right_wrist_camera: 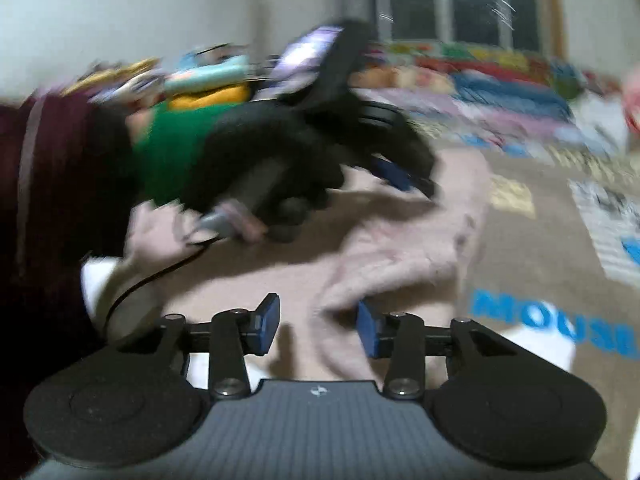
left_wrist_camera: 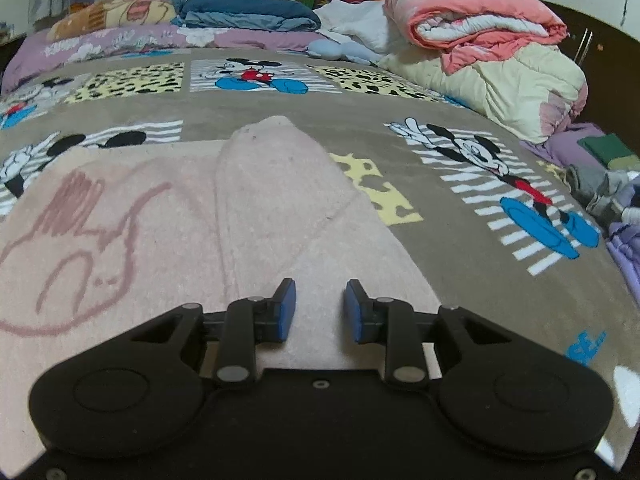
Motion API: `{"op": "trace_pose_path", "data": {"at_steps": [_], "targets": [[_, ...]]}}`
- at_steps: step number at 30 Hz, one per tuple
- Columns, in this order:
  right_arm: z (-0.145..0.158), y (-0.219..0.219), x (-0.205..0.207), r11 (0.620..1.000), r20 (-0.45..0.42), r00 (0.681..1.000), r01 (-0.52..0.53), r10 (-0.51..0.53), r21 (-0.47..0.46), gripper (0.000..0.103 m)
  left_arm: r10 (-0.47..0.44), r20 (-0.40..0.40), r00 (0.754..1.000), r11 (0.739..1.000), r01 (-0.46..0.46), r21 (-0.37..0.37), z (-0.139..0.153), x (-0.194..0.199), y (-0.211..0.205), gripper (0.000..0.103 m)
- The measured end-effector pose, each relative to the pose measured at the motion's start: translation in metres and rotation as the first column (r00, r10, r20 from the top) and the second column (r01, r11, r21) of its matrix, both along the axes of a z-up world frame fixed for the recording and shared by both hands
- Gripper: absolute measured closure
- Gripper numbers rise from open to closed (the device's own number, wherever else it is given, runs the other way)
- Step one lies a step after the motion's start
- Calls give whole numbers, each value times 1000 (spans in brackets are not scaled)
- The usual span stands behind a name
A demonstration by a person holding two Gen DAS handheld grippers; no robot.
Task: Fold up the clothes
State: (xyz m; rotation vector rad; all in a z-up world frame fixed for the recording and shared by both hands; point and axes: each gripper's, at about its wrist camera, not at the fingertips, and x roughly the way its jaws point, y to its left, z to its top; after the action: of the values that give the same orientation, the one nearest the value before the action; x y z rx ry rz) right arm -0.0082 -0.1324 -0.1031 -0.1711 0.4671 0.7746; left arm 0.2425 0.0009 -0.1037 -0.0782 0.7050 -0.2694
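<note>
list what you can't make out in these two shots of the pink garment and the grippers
- Left wrist view: the pink garment runs under the left gripper and off the left edge, so its full outline is hidden.
- Right wrist view: motion blur smears everything; whether the right gripper touches the cloth is unclear.
- Right wrist view: the far bedding pile is too blurred to identify.

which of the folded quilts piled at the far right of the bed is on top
The pink quilt is on top; it is salmon pink with white lining and rests on the cream quilt beneath it.
</note>
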Motion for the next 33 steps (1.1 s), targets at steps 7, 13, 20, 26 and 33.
{"op": "trace_pose_path", "data": {"at_steps": [7,13,20,26,33], "targets": [[-3,5,-11,995,16,999,-36,37,-90,59,-10,12,1000,999,9,40,-2,-2,-7,77],[19,-18,-29,998,61,998,-2,5,-60,61,8,24,1000,1000,-8,22,1,-4,-3,76],[29,-2,-10,998,266,964,41,-26,-51,56,-7,56,998,999,5,33,7,-7,-9,76],[-9,9,29,994,27,999,35,-32,-100,48,-42,18,999,998,41,53,-3,13,-17,75],[-17,5,29,998,17,999,38,-37,-53,45,9,-14,1000,999,-8,44,-3,49,-10,64]]}}
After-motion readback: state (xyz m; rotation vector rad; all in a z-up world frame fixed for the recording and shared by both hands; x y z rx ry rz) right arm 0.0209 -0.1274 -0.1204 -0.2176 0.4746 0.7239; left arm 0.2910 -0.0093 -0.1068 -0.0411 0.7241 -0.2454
